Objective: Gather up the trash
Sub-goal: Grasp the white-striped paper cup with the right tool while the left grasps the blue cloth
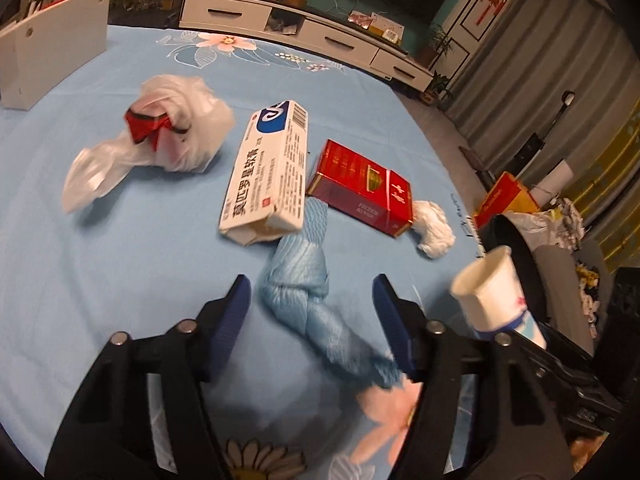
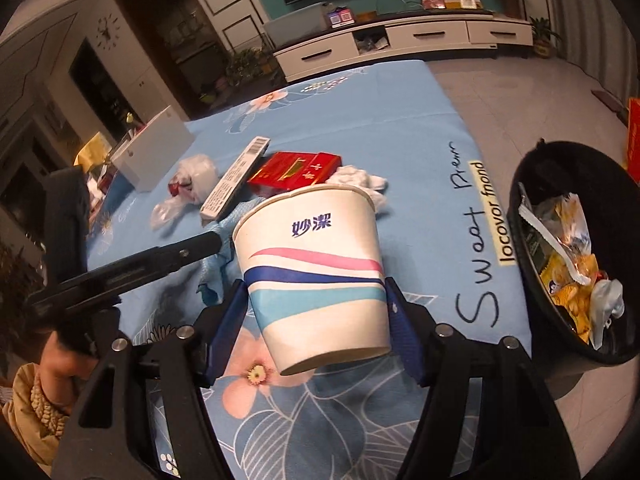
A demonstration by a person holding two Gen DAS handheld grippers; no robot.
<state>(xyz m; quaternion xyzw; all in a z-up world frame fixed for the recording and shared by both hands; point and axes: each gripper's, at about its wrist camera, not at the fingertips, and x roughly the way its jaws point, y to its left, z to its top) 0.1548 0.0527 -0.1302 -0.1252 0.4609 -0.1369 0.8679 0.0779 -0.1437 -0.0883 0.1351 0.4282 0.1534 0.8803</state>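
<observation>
My right claw (image 2: pixel 316 320) grips a paper cup (image 2: pixel 316 272) above the blue flowered table (image 2: pixel 420 152), the black trash bin (image 2: pixel 536 264) just off the table edge to its right. My left claw (image 1: pixel 312 300) is spread open around a twisted blue cloth (image 1: pixel 304 292). Beyond it lie a white ointment box (image 1: pixel 268 172), a red cigarette pack (image 1: pixel 360 188), a white tissue wad (image 1: pixel 434 228) and a crumpled plastic bag (image 1: pixel 176 128).

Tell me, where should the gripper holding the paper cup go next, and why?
Probably sideways to the right, over the black bin, then let go. The right gripper is already clamped on the paper cup, and the bin beside the table already holds trash.
</observation>
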